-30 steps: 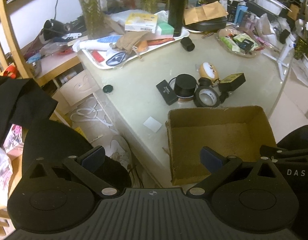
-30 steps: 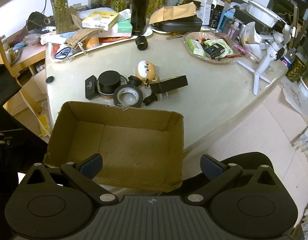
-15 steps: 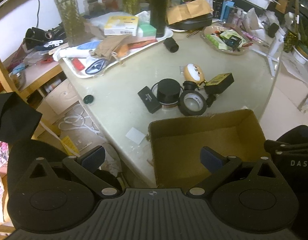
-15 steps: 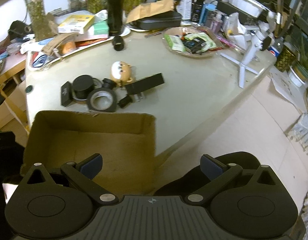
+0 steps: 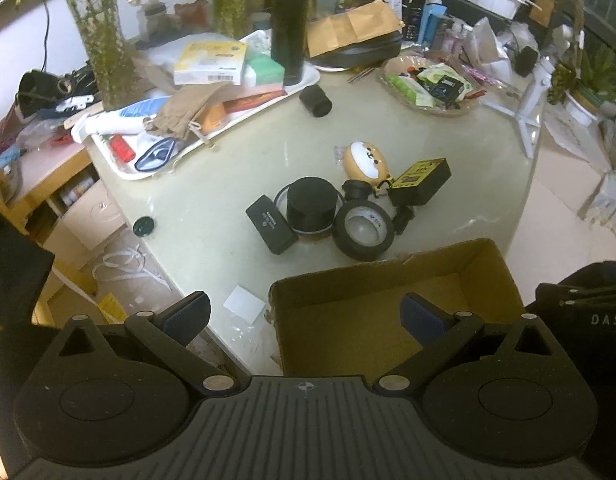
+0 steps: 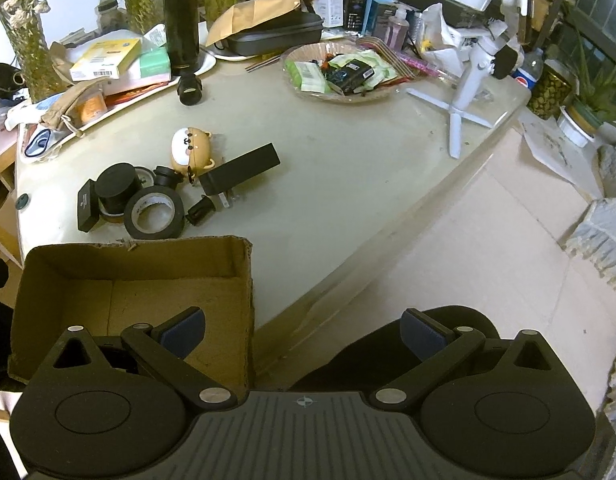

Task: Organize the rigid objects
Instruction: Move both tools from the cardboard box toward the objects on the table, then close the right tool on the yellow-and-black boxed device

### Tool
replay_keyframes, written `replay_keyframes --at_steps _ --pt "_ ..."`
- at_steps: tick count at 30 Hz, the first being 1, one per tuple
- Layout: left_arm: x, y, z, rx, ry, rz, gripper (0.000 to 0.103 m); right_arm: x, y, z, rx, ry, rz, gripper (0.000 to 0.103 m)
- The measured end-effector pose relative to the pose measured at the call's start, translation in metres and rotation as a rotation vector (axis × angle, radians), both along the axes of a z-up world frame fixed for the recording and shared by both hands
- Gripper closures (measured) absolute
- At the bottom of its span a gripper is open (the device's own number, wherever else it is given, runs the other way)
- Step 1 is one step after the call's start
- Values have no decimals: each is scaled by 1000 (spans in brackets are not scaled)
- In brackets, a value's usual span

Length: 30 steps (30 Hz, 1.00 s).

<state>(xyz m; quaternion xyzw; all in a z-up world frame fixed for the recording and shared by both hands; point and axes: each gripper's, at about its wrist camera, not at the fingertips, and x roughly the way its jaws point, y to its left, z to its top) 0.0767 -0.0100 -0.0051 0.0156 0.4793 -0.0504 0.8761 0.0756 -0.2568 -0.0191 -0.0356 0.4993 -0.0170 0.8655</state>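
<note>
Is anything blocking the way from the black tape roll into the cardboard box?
Only the box's own wall. The tape roll lies on the table just beyond the far wall of the cardboard box, so it must be lifted over. The box looks empty, and both grippers are open.

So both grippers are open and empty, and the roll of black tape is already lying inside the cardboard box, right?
Not quite. Both the left gripper and right gripper are open and empty, but the roll of black tape lies on the table just beyond the cardboard box, as the right wrist view shows.
</note>
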Motion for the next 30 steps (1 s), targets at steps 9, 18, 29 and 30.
replay_keyframes --at_steps 9,18,29,30 --pt "9 -5 -3 33 -19 -39 0 18 10 -8 38 7 47 0" --pt "17 -3 -3 48 -22 -29 0 40 12 -12 108 -34 60 0" --pt "21 5 0 28 -41 -5 0 49 17 -11 101 -68 121 0" --pt "22 6 0 30 -43 -3 0 50 16 -10 109 -66 128 0"
